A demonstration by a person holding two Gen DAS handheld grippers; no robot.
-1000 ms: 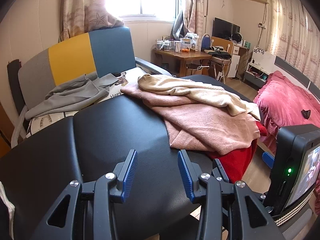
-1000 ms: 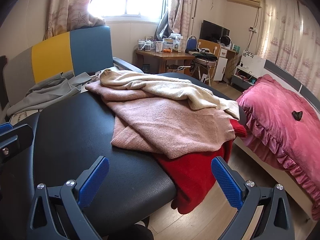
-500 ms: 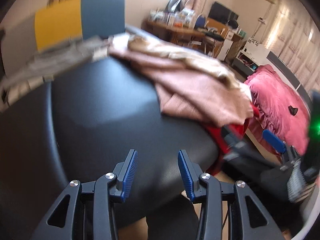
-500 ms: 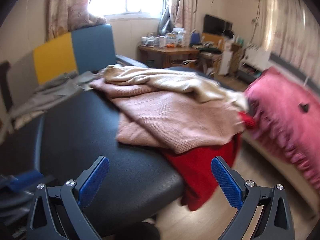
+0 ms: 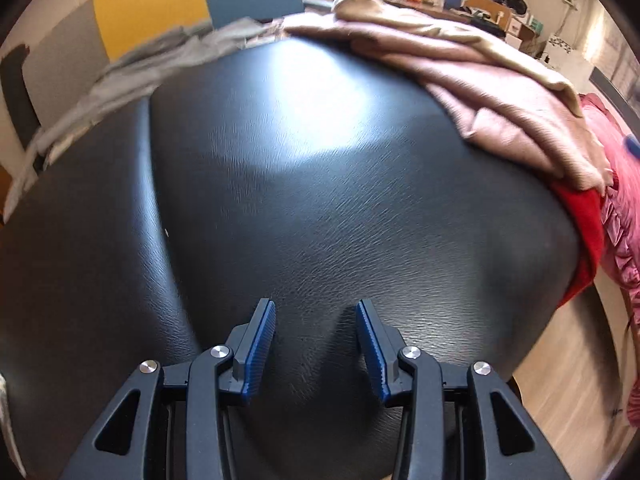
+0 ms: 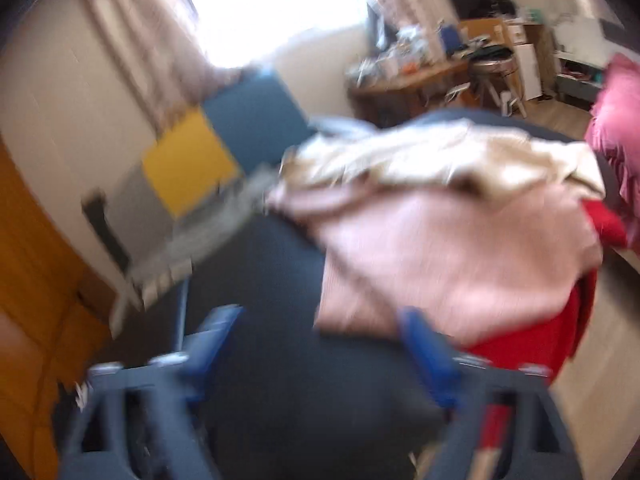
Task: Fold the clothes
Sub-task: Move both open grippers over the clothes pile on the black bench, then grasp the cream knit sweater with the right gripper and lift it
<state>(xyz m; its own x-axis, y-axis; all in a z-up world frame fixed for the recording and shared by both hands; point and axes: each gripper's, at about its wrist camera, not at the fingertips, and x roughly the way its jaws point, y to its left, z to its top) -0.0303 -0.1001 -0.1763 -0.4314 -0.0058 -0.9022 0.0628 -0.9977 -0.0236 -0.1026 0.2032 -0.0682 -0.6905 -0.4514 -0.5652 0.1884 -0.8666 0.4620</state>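
A heap of clothes lies on the far right part of a black padded table [image 5: 304,208]: a cream sweater [image 5: 452,36] on top, a pink knit sweater [image 5: 516,120] under it, a red garment [image 5: 580,216] hanging over the edge. My left gripper [image 5: 315,312] hovers low over the bare black surface, open and holding nothing. The right wrist view is heavily blurred and tilted; there my right gripper [image 6: 320,328] stands open over the table [image 6: 272,288], just short of the pink sweater [image 6: 448,248], with the cream sweater [image 6: 440,156] and red garment [image 6: 532,344] beyond.
Grey clothing [image 5: 132,72] lies on a grey, yellow and blue chair [image 5: 160,4] behind the table. A pink bed [image 5: 624,208] stands to the right across a strip of wooden floor [image 5: 560,364]. A cluttered wooden desk [image 6: 412,76] is at the back.
My left gripper has dipped forward and down over the black surface. My right gripper has swung and rolled quickly toward the pink sweater, blurring its view. Both stay open.
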